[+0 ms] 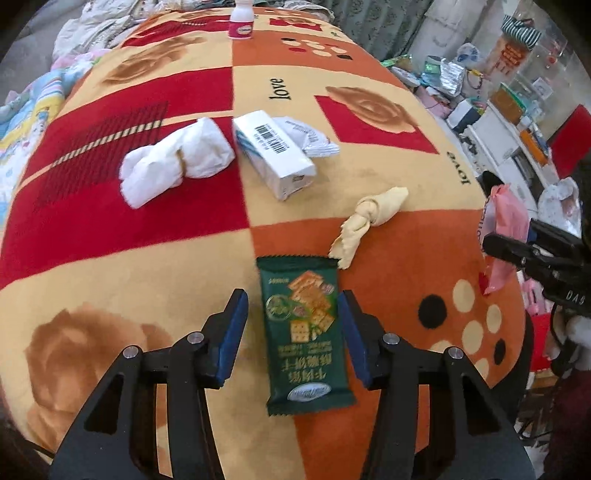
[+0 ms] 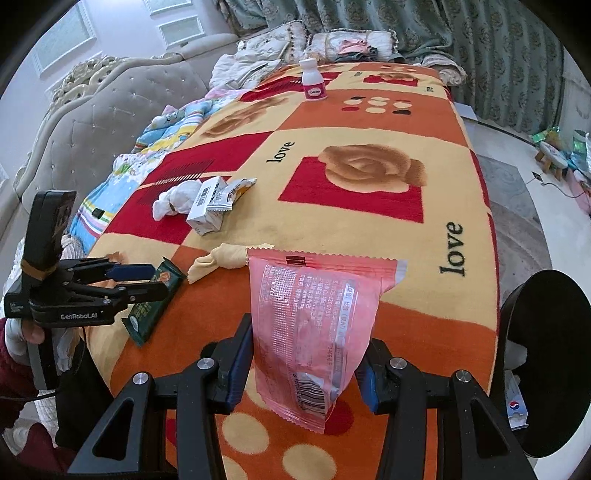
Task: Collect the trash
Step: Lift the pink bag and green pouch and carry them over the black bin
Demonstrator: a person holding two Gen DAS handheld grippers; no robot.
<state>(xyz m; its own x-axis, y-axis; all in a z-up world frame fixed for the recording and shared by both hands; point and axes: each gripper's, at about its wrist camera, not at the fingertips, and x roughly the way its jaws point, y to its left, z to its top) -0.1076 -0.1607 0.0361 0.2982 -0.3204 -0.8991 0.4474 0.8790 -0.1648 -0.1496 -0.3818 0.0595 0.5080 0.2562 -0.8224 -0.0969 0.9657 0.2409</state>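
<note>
Left fingers [image 1: 291, 314] spread around green cracker packet [image 1: 306, 339], right fingers [image 2: 303, 354] clenched on pink wrapper [image 2: 314, 325]

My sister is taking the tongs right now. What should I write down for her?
Left tongs: open, one finger on each side of the green cracker packet, not gripping yet.
Right tongs: holding the pink wrapper up near the black bin; I cannot tell how tight the grip is.
On the blanket: white tissue wad, white box with a silver wrapper beside it, yellow twisted wrapper, small bottle at the far end.
Left to do: drop the pink wrapper in, grab the green packet, then the rest.
</note>
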